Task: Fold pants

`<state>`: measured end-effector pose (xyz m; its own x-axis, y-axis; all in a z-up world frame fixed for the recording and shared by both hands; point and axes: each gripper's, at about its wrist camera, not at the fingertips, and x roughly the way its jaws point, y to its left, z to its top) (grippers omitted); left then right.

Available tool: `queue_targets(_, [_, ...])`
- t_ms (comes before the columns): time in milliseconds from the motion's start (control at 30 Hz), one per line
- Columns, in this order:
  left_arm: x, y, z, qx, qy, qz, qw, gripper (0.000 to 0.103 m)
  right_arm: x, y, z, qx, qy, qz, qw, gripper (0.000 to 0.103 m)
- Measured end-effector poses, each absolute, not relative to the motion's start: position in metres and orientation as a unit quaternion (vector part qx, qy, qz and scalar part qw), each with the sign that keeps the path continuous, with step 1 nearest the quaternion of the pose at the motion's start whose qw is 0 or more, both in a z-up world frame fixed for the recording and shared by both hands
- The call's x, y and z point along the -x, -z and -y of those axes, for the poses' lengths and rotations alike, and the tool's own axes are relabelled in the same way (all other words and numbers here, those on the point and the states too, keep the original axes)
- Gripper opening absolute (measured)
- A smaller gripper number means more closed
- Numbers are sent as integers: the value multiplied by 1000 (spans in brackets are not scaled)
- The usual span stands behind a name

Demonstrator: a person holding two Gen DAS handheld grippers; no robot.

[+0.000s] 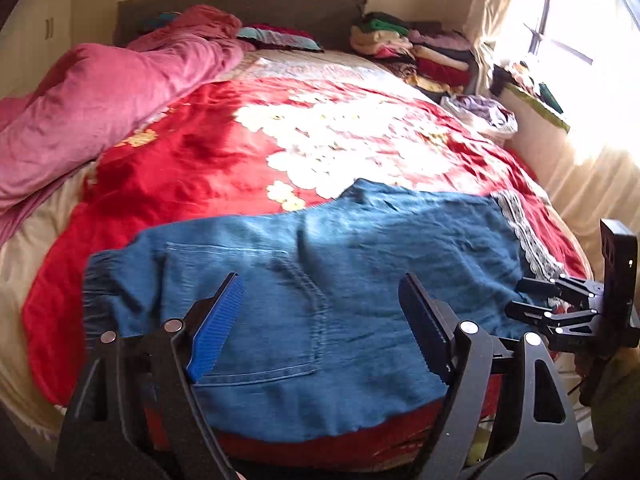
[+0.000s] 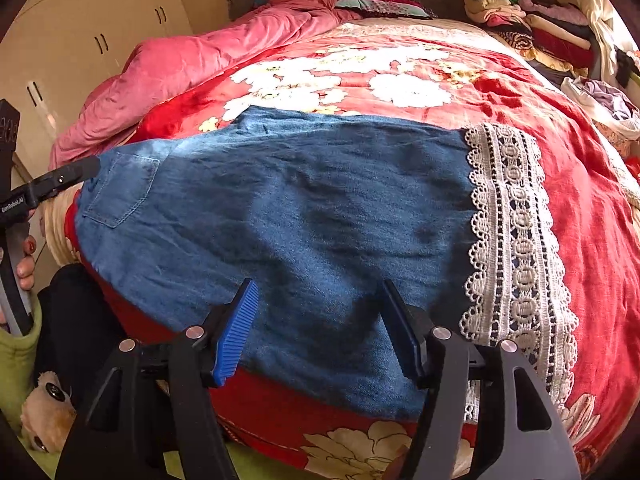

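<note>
Blue denim pants [image 1: 340, 280] lie flat across the near part of a bed with a red flowered cover [image 1: 200, 152], waist end at the left with a back pocket [image 1: 256, 312], leg end at the right with a white lace hem [image 2: 516, 248]. My left gripper [image 1: 320, 328] is open above the pocket area, holding nothing. My right gripper [image 2: 316, 328] is open above the near edge of the leg, just left of the lace, holding nothing. The right gripper also shows at the right edge of the left wrist view [image 1: 532, 300]. The left gripper's tip shows at the left of the right wrist view [image 2: 60, 180].
A pink quilt [image 1: 100, 100] is bunched along the bed's left side. Stacks of folded clothes [image 1: 420, 48] sit at the far right by the headboard, a white bag of clothes [image 1: 484, 116] beside them. A window and curtain are on the right, wardrobe doors [image 2: 100, 40] on the left.
</note>
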<state>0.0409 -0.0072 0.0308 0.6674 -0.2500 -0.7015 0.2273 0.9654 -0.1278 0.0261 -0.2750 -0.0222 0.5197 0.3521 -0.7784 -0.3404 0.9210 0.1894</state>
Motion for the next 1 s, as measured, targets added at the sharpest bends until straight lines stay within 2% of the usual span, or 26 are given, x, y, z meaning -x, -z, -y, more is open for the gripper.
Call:
queue_targets(167, [-45, 11, 43, -23, 153, -430, 889, 73, -28, 35, 286, -16, -188, -466, 864, 61])
queue_targets(333, [-47, 39, 37, -23, 148, -460, 875, 76, -26, 40, 283, -7, -186, -463, 866, 62])
queue_targets(400, [-47, 38, 34, -18, 152, -459, 875, 76, -25, 37, 281, 0, -192, -462, 866, 66])
queue_targets(667, [-48, -3, 27, 18, 174, -430, 886, 76, -36, -12, 330, -50, -163, -404, 899, 66])
queue_targets(833, [-84, -21, 23, 29, 162, -420, 892, 76, -82, -26, 371, -87, -121, -399, 905, 66])
queue_targets(1000, [-129, -25, 30, 37, 165, -430, 887, 76, -133, -15, 400, -97, -101, -422, 896, 62])
